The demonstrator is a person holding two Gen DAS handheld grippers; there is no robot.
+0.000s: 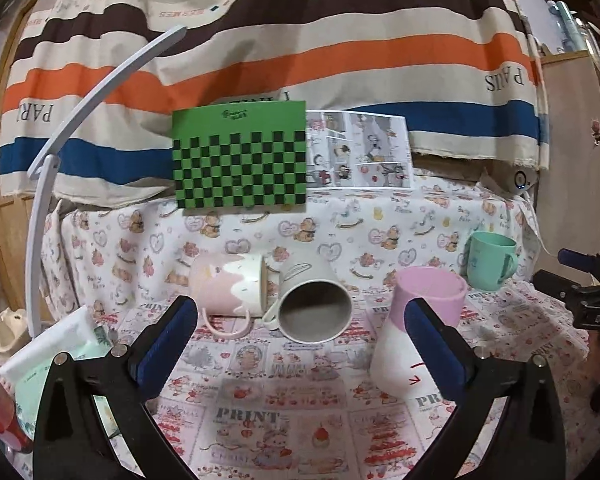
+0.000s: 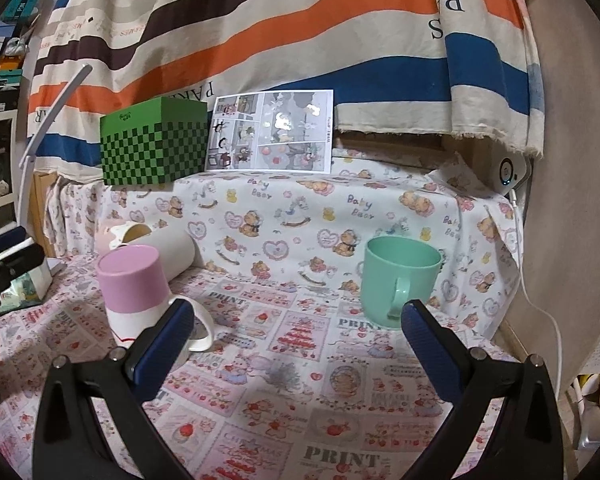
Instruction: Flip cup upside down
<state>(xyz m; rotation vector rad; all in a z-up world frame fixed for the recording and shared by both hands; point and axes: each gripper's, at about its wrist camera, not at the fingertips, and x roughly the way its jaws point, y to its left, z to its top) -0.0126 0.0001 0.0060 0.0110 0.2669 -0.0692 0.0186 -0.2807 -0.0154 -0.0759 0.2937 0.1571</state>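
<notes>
While both tongs gape wide with nothing held: left gripper (image 1: 300,332) aimed at grey mug (image 1: 315,307) lying on its side mid-frame, mouth toward camera, touching pink-white mug (image 1: 228,288) also tipped over. Only in right wrist view: right gripper (image 2: 298,330) facing green cup (image 2: 400,282) upright, right of centre, handle forward. Pink-topped cup (image 2: 134,288) upside down, left of frame.

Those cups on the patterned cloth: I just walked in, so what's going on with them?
A person holds two open grippers above the table, gripping nothing. The right gripper faces an upright mint-green plastic cup, not yet flipped. The pink-and-white mug beside it already stands upside down. Ahead of the left gripper, a white mug and a pink-and-cream mug lie on their sides.
</notes>
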